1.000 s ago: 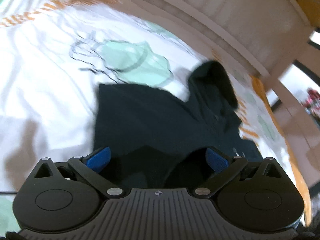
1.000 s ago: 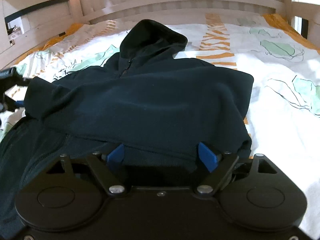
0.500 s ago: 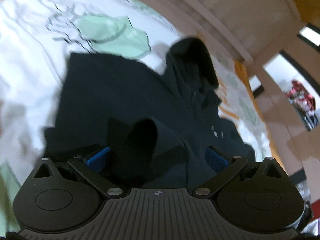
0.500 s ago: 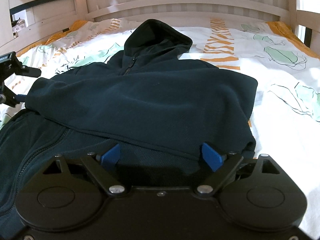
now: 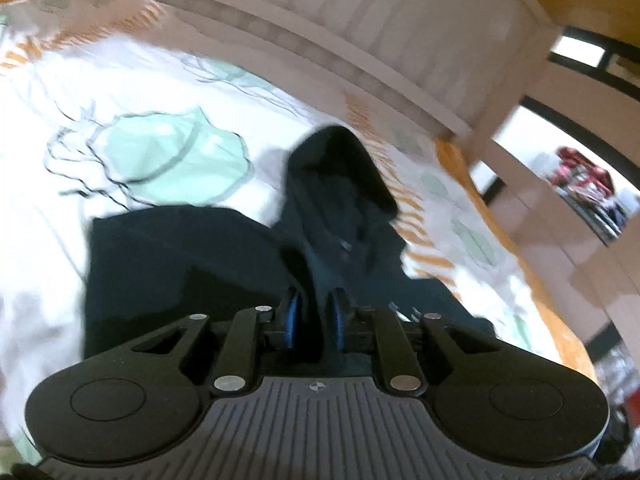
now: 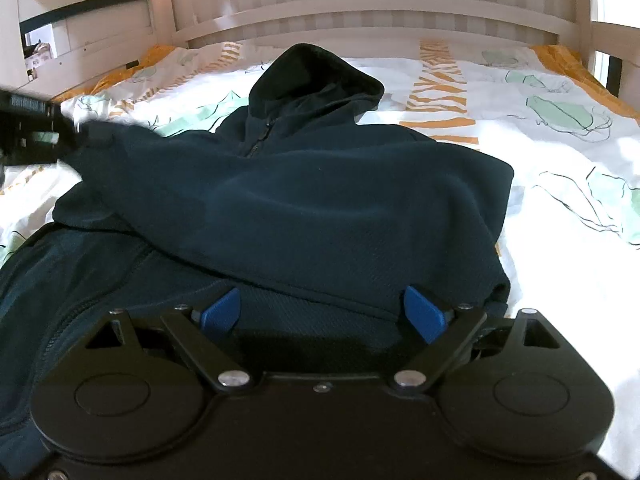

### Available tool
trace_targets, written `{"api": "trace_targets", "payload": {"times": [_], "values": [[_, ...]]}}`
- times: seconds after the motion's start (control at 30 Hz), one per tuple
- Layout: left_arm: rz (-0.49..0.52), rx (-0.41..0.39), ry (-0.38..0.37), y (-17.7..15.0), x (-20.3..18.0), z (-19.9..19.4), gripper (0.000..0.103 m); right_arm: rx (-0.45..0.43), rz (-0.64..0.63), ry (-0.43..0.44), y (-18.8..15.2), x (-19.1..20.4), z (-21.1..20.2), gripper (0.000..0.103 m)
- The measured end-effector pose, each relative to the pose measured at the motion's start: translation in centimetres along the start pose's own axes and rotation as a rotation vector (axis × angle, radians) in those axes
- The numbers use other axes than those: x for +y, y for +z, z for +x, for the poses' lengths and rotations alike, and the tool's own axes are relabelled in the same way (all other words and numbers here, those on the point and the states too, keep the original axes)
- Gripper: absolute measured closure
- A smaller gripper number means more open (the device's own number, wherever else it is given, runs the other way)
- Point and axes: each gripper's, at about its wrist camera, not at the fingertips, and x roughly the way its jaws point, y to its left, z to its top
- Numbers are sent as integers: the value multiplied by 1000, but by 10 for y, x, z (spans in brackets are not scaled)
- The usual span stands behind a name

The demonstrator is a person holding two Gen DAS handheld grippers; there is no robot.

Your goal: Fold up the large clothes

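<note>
Left gripper (image 5: 314, 316), wide moments ago, closing on hoodie (image 6: 304, 208) sleeve, probably cuff; fold can start. Right gripper (image 6: 322, 312) released, over hem.

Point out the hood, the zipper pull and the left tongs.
hood (image 6: 316, 76), right wrist view, dark rim at its top
zipper pull (image 6: 256, 142), right wrist view, below the collar
left tongs (image 5: 313, 320), left wrist view, closing on fabric

Your left gripper (image 5: 314, 312), its blue fingers (image 5: 291, 318) closing on a fold of the dark hooded jacket (image 5: 224, 264), which lies on the patterned bed sheet (image 5: 132, 120); hood (image 5: 340, 168) toward the headboard (image 5: 360, 32).
</note>
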Motion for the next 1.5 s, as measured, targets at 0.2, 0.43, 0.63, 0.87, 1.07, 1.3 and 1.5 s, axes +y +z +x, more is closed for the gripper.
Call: {"api": "trace_targets", "payload": {"times": [0.2,0.43,0.63,0.87,1.07,1.3,1.5], "values": [[-83,83,105,-9,34,25,86,15,0,66,7,8,-15,14],[-71,19,89,-11,24,8,81,-109,125,-38,19,-24,-40,13],[23,-11,96,-5,4,5,76,-95,162,-115,26,-50,-27,13],[52,7,81,-13,-3,13,57,48,-57,-72,12,-15,-7,12],[134,100,135,-29,4,43,47,-4,46,-62,25,-33,-19,14],[255,61,132,-53,16,54,36,-47,326,-37,51,-96,-19,16],[266,43,129,-58,14,53,34,-8,414,-38,61,-121,9,52]]}}
